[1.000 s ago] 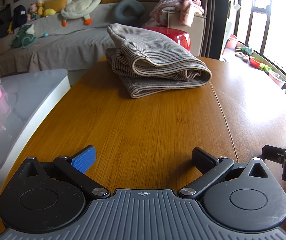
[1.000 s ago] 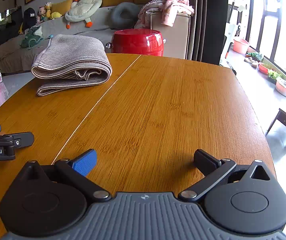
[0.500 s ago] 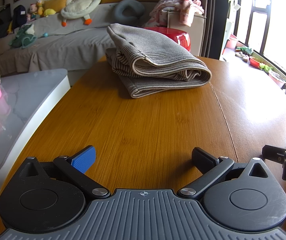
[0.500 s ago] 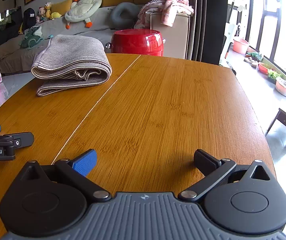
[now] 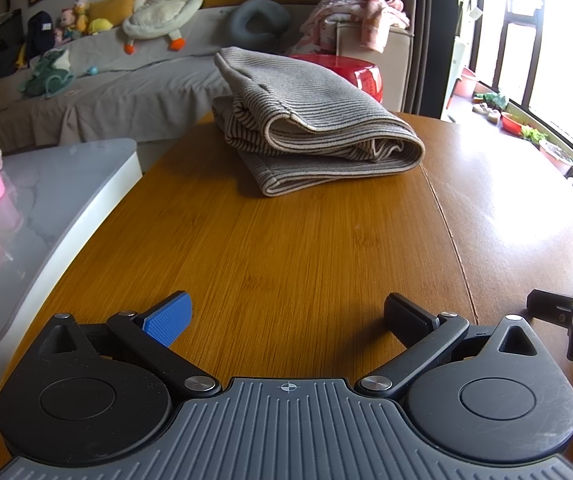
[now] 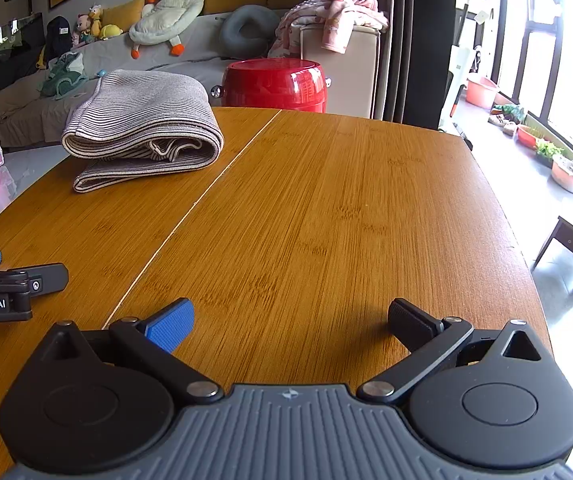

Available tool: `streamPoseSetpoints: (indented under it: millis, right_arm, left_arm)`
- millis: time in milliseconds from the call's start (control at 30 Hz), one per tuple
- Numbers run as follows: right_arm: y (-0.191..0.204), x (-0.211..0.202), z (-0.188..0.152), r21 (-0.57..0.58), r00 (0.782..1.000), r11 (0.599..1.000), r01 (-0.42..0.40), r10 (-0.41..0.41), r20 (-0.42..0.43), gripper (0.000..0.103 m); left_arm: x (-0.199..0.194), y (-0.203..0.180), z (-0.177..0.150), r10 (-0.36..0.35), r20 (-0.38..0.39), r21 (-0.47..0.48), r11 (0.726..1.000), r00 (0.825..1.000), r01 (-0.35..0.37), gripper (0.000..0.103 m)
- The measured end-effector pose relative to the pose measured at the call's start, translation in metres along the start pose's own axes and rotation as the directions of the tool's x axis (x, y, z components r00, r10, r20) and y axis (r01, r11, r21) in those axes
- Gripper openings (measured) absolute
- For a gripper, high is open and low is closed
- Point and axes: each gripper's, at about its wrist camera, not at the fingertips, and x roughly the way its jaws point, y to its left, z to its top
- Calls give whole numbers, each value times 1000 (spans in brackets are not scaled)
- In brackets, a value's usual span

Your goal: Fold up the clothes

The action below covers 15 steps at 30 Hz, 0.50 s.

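Left wrist view: wooden table [image 5: 306,248] bearing folded striped garment [image 5: 310,120], perhaps a sweater; both tools wide, empty.

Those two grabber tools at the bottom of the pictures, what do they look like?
Both match. The left gripper and right gripper each have a ribbed grey body, two round black discs, black linkage bars with silver rivets, one blue-padded finger and one black. The left shows "Robot.AI" in white. No cables or sleeves visible.

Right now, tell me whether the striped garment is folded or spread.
Folded: the garment lies on the table in stacked layers with rounded fold edges.
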Motion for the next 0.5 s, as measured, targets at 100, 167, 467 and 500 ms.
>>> streamPoseSetpoints:
  millis: [100,167,467,500]
  right_arm:
    - [0,0,0,0,1000,1000,0,0,0,103]
    - [0,1,0,0,1000,1000,0,0,0,103]
    - [-1,1,0,0,1000,1000,0,0,0,103]
    - [-1,1,0,0,1000,1000,0,0,0,103]
  left_arm:
    - [0,0,1,-1,-2,2,1000,1000,1,103]
    - [1,0,1,-1,-4,4,1000,1000,1,103]
    - [1,0,2,-1,-4,4,1000,1000,1,103]
    - [2,0,2,-1,-5,5,1000,1000,1,103]
